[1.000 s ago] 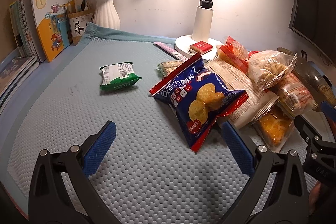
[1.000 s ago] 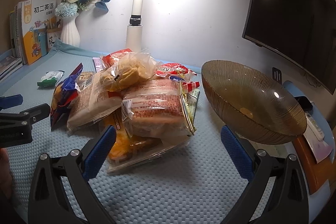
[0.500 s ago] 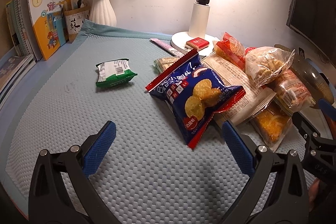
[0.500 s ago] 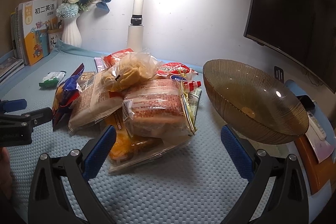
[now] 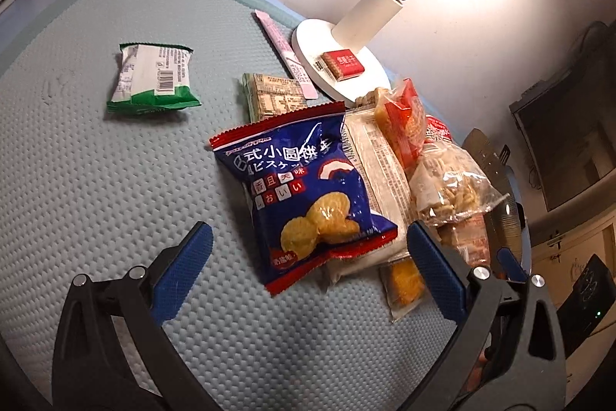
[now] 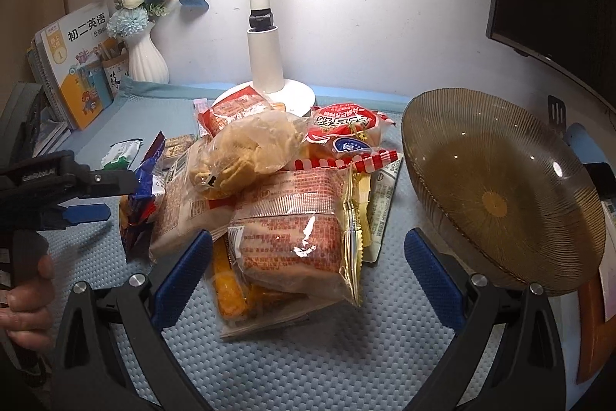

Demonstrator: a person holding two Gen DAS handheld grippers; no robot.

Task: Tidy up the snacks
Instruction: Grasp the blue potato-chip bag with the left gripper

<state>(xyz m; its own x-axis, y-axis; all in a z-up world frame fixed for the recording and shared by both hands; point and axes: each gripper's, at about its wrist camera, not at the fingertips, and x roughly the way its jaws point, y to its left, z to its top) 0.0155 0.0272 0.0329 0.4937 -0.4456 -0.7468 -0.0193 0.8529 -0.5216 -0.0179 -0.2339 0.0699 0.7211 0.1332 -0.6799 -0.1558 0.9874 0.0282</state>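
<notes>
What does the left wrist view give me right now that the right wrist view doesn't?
Only the left wrist view shows the small red packet on the lamp base and the full front of the blue biscuit bag.

Only the right wrist view shows the whole brown glass bowl, empty, the flower vase, and the open left gripper from the side.

Both show the green packet, the snack pile and the textured mat. The right gripper is open.
</notes>
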